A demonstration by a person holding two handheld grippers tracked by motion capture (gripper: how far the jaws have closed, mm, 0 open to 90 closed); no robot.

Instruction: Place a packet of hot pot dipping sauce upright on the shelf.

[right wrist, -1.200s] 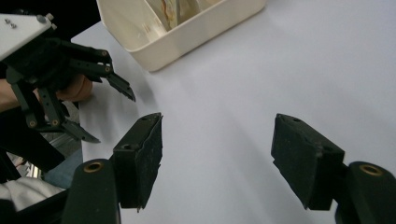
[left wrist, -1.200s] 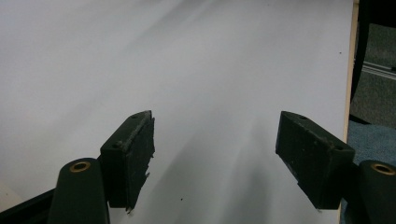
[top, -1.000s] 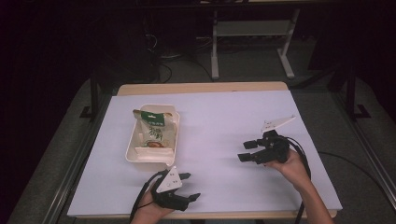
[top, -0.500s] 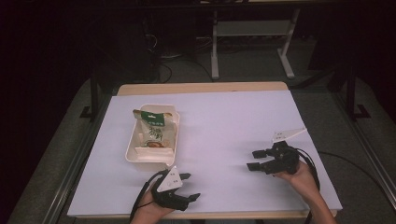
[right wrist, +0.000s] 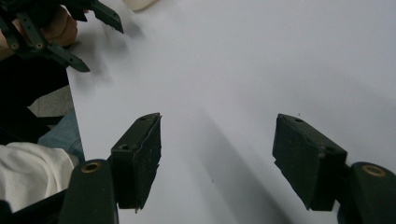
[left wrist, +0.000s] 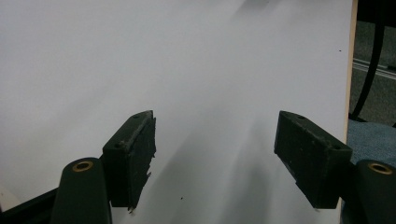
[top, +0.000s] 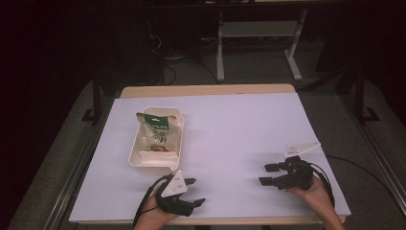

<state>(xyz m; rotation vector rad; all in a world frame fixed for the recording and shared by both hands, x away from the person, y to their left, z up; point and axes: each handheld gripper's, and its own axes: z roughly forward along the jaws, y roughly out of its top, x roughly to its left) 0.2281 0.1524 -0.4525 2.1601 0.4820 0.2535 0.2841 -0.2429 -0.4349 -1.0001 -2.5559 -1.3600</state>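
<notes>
Fingers (left wrist: pixel 133 154) of both black grippers, left (top: pixel 193 191) and right (top: pixel 268 174), are gaping wide, holding nothing. A green-labelled snack packet (top: pixel 157 132) is lying in a cream rectangular tray (top: pixel 140 158) on the white counter (top: pixel 239 129).

A white-topped table (top: pixel 239 129) with a wooden far edge stands on grey carpet (top: pixel 57 163); the room behind it lies dark; a pale metal stand (top: pixel 258 38) with two legs rises beyond the table; black cables (top: pixel 167 57) trail on the floor nearby.
</notes>
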